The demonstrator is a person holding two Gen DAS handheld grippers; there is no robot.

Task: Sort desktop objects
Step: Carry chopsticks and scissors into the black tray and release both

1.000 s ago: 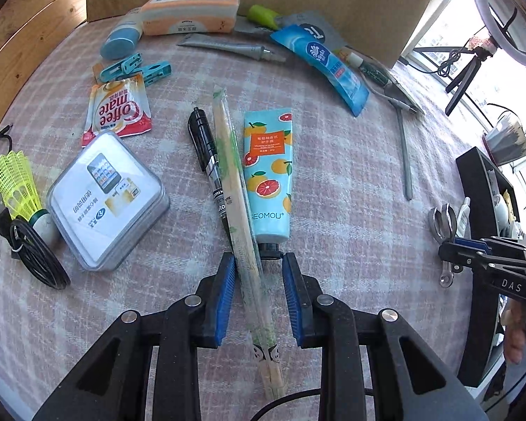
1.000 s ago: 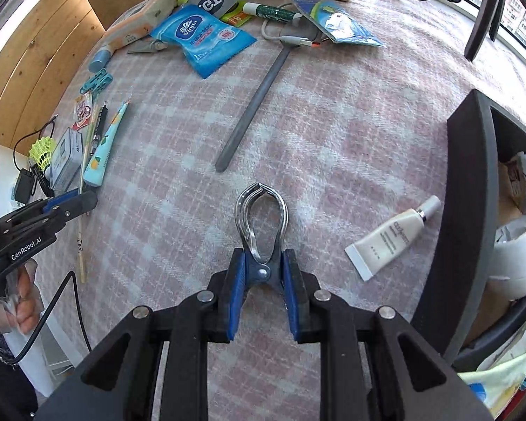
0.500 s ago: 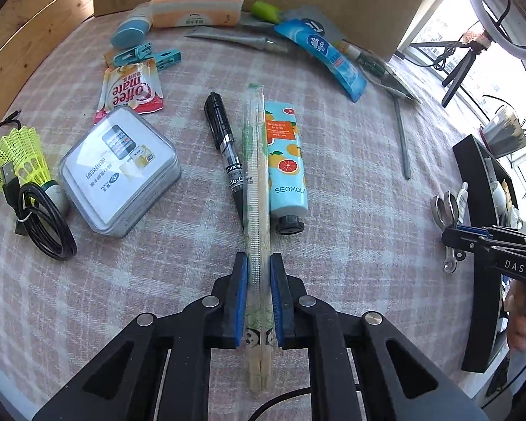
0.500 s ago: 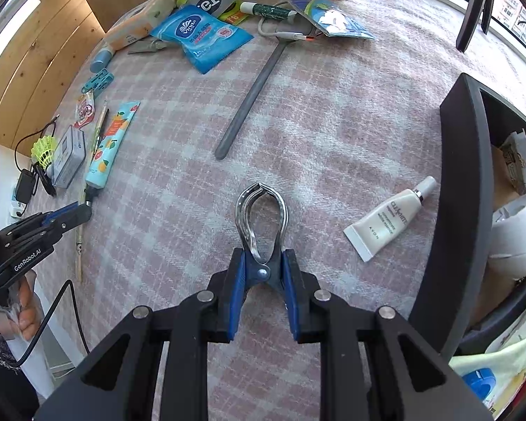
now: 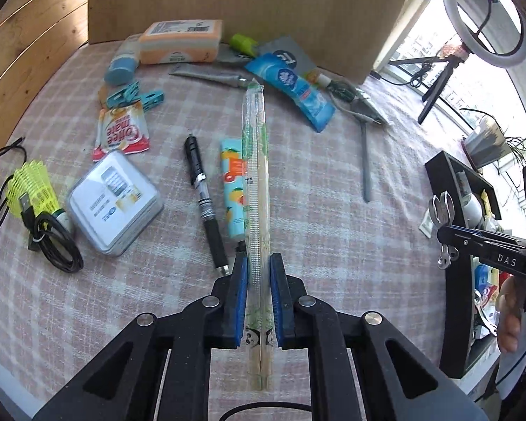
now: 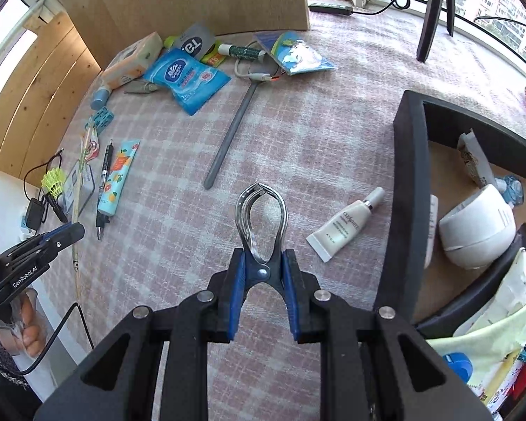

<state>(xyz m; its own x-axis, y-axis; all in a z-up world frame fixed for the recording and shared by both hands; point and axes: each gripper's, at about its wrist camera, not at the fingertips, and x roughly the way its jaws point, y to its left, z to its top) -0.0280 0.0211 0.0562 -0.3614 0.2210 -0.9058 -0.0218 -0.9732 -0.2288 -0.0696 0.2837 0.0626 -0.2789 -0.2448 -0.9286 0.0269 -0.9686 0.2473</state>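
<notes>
My left gripper is shut on a long wrapped pair of chopsticks and holds it lifted above the table, pointing away. It also shows in the right wrist view. My right gripper is shut on a metal spring clip, held above the checked cloth, near the black box. In the left wrist view the clip hangs in front of the box.
On the cloth lie a black pen, a fruit-print tube, a clear case, a shuttlecock, a coiled cable, a coffee sachet, a grey rod, a white tube, tissue packs.
My left gripper closed on the chopsticks and lifted them off the table. My right gripper, still holding the clip, has moved a little toward the black box.
</notes>
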